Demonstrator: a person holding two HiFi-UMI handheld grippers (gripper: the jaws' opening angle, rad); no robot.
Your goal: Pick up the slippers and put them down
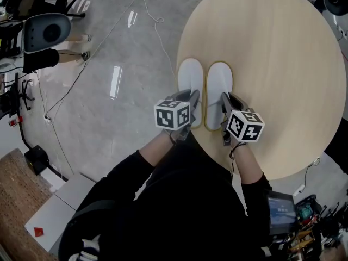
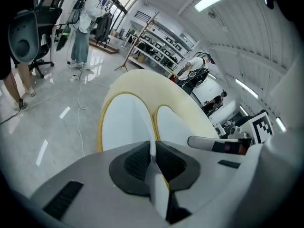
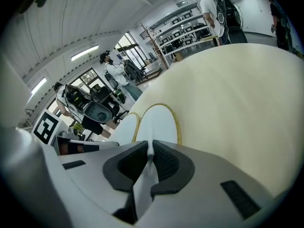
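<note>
Round table (image 1: 283, 53) bears paired slippers (image 1: 219, 83) (yellow-edged); left gripper (image 2: 153, 148) and right gripper (image 3: 149, 155) each clamp one.

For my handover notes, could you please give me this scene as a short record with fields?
Surface: round wooden table
Objects: left slipper and right slipper, white with yellow trim, side by side near the table's edge
Left gripper: shut on the left slipper's near end
Right gripper: shut on the right slipper's near end

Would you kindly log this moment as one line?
left gripper shut on left slipper | right gripper shut on right slipper | both on table
</note>
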